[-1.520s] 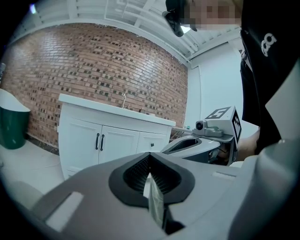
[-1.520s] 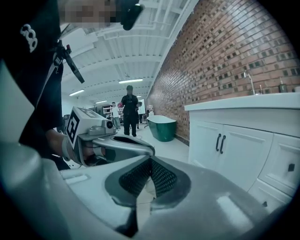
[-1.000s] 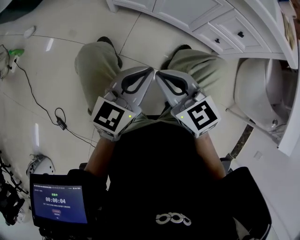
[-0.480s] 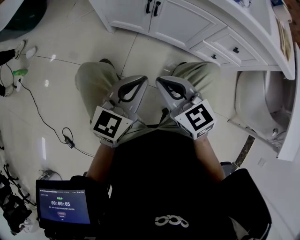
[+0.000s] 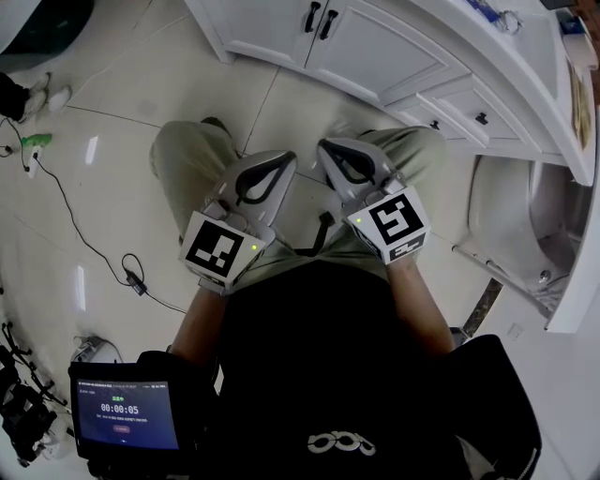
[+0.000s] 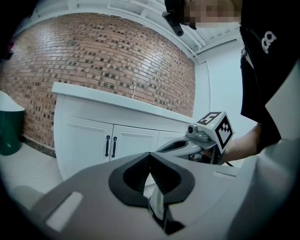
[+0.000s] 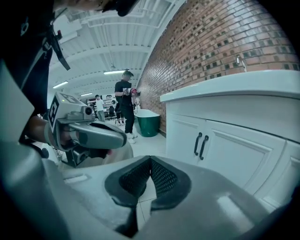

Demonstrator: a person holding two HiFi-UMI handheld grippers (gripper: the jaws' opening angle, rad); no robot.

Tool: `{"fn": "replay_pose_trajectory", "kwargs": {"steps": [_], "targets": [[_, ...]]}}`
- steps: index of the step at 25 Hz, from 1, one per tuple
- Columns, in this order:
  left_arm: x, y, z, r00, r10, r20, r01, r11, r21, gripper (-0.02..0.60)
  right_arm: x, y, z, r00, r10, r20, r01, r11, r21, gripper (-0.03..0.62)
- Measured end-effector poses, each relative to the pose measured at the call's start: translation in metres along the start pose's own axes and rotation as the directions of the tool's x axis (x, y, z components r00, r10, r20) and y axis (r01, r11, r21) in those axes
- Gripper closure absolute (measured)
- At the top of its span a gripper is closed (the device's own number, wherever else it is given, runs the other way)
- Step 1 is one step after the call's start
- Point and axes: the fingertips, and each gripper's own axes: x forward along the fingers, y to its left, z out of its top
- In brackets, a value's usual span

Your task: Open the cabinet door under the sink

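Observation:
The white cabinet under the sink stands ahead of me, its two doors [image 5: 281,33] closed. A pair of black handles [image 5: 320,19] sits where the doors meet, also seen as handles [image 6: 110,146] and handles [image 7: 200,145]. My left gripper [image 5: 292,157] is shut, held over my left knee, well short of the cabinet. My right gripper [image 5: 322,146] is shut too, beside it over the right knee. Neither holds anything. Left gripper [image 6: 150,155] and right gripper [image 7: 150,160] both show jaws pressed together, tips pointing toward the cabinet.
Drawers with black knobs [image 5: 481,119] continue the cabinet to the right. A white toilet [image 5: 525,206] stands at the far right. A black cable [image 5: 94,239] runs over the tiled floor at left. A green tub [image 7: 147,123] and a standing person [image 7: 124,101] are farther off.
The head view has tipped up, so the cabinet doors and their black handles now show at the top. Both grippers stay shut over the knees, the right one slightly nearer the cabinet.

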Motion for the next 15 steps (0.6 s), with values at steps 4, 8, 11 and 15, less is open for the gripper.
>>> {"fn": "replay_pose_trajectory", "kwargs": {"steps": [4,8,11,15], "targets": [[0.001,0.007,0.001,1.000,0.006,0.006,-0.006,1.000,-0.006,0.568,0.021,-0.034,0.001,0.997,-0.081,-0.004,0.080,0.997,-0.021,0.605],[-0.001,0.013,0.000,1.000,0.020,0.009,-0.020,1.000,-0.013,0.568,0.043,-0.078,0.004,0.983,-0.183,0.004,0.183,0.983,-0.004,0.603],[-0.004,0.016,0.000,1.000,0.025,0.016,-0.025,1.000,-0.018,0.568,0.062,-0.107,0.004,0.972,-0.234,-0.008,0.234,0.972,0.003,0.555],[-0.006,0.021,0.001,1.000,0.021,0.023,-0.021,1.000,-0.023,0.568,0.091,-0.138,0.008,0.952,-0.305,-0.031,0.303,0.952,-0.043,0.532]]}}
